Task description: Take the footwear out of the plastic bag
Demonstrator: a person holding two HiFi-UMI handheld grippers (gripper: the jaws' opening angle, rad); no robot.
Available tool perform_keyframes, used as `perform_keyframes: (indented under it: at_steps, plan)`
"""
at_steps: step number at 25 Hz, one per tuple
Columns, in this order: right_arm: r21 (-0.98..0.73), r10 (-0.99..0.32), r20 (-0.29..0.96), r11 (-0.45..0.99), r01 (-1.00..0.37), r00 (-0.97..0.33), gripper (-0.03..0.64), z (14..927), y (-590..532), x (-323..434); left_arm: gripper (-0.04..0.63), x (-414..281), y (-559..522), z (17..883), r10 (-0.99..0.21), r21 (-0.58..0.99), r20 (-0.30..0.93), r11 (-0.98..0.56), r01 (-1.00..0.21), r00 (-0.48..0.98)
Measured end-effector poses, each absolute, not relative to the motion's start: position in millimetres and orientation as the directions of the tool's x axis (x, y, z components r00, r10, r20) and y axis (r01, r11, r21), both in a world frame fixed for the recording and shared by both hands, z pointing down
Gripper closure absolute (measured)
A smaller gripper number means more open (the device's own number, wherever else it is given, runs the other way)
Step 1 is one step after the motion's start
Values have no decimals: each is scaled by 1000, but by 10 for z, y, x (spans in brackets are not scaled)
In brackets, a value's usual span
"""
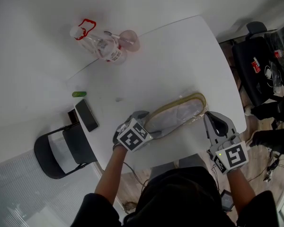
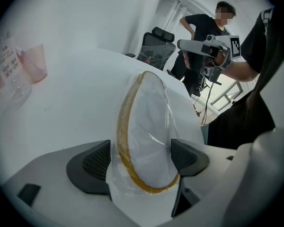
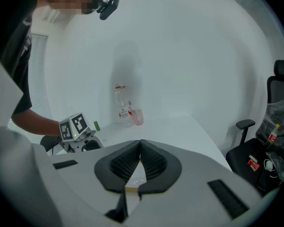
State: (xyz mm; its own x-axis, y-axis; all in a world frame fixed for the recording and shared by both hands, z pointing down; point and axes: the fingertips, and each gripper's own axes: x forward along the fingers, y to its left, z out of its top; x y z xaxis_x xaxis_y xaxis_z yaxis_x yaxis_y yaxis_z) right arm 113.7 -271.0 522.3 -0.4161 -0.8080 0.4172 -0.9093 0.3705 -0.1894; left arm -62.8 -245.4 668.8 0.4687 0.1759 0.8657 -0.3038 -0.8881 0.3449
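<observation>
Clear plastic bag [image 2: 113, 189] holds a white, tan-rimmed slipper [image 2: 144, 136].

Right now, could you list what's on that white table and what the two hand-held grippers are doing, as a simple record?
Table: white, curved edge
Footwear: pale slipper with a yellowish rim, lying inside a clear plastic bag
Left gripper: open, jaws on either side of the bagged slipper's end
Right gripper: shut, seemingly pinching the plastic bag at the other end
Also on table: plastic bottle, pink cup, dark phone
</observation>
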Motion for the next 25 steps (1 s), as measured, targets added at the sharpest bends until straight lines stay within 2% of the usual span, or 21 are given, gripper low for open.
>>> perform_keyframes:
  at_steps: [14,20,25]
  plan:
    - [-191,-809,400,386,-903,-430,600,5221,-2753,1199,229,-577,-2416,6706,182,340,889,-876,-341,419]
    - [-192,-808,399,388,-901,-433,600,5221,-2740,1219,313,-562,-2473,6615,145,320,888,-877,-360,437]
    - [-192,-810,389,394,-899,-439,600,5197,-2736,1182,344,-560,-2491,6540,114,290,888,-890,-351,446]
